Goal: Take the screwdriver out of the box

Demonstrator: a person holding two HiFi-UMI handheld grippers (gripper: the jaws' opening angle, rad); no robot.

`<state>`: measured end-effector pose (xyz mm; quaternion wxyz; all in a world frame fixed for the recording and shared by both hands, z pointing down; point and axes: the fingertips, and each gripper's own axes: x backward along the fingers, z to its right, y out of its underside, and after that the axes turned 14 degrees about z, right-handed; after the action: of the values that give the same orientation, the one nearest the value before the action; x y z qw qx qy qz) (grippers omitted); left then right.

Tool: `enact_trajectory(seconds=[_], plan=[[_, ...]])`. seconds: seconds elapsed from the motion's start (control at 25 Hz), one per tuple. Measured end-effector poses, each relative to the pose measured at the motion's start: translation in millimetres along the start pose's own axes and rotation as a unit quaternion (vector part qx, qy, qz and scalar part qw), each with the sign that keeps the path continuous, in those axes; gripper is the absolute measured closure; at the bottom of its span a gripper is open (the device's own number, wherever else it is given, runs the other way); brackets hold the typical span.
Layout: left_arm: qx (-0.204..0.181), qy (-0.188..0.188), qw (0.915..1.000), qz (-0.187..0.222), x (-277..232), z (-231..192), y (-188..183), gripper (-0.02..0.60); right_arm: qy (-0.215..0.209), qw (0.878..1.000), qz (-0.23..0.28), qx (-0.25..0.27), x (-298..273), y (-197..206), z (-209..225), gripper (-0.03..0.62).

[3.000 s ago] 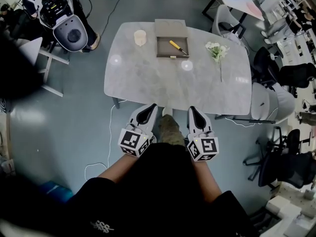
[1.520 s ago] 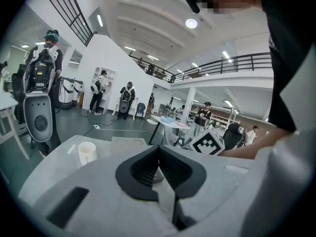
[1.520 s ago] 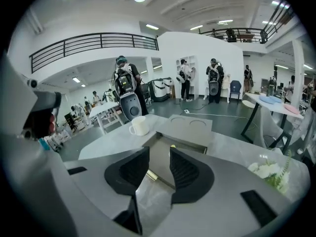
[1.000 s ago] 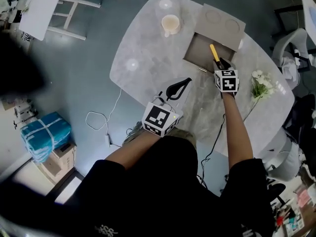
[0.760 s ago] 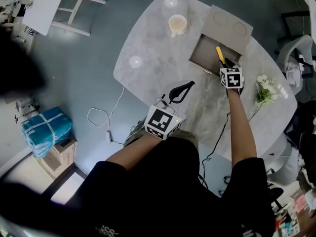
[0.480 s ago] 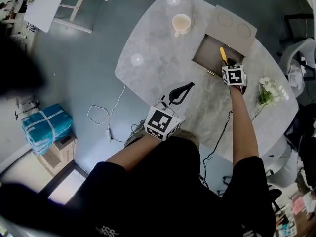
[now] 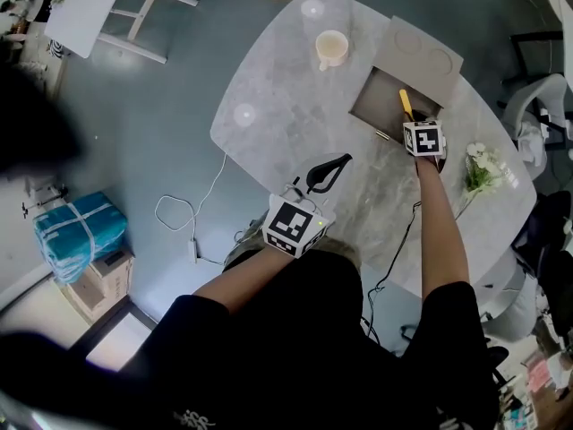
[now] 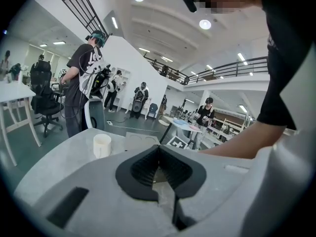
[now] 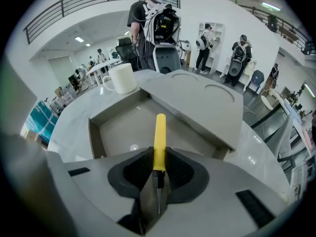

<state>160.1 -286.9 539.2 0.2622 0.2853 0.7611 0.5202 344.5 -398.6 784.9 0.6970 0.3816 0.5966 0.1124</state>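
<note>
A screwdriver [image 9: 160, 137] with a yellow handle and dark shaft lies in the open grey box [image 9: 113, 127] on the far side of the marble table [image 7: 286, 106]. My right gripper [image 9: 159, 154] points steeply down into the box. Its jaws are closing, with the lower end of the handle between the black pads, which touch both its sides. From the head view, the handle [image 7: 404, 102] sticks out beyond the right gripper [image 7: 414, 120]. My left gripper [image 7: 345, 159] hovers shut and empty over the table's near edge, far from the box.
The box's lid [image 7: 421, 52] lies folded back behind the box [image 7: 376, 106]. A cream mug [image 7: 331, 48] stands left of the box, and white flowers [image 7: 479, 170] lie to its right. People and office chairs stand around the room.
My right gripper has sunk into the box, down onto the screwdriver's handle. The left gripper has stayed in place.
</note>
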Motion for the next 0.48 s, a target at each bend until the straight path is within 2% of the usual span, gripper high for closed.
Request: enact_trajectory(seconds=[0.24, 0.48], plan=[[-0.003, 0.014, 0.9997, 0.019, 24, -8, -18, 0.566, 0.016, 0.997, 0.072, -0.031, 36, -37, -15, 0.519], [-0.009, 0.038, 0.9987, 0.032, 66, -6, -34, 0.566, 0.035, 0.989, 0.139, -0.043, 104, -71, -39, 0.519]])
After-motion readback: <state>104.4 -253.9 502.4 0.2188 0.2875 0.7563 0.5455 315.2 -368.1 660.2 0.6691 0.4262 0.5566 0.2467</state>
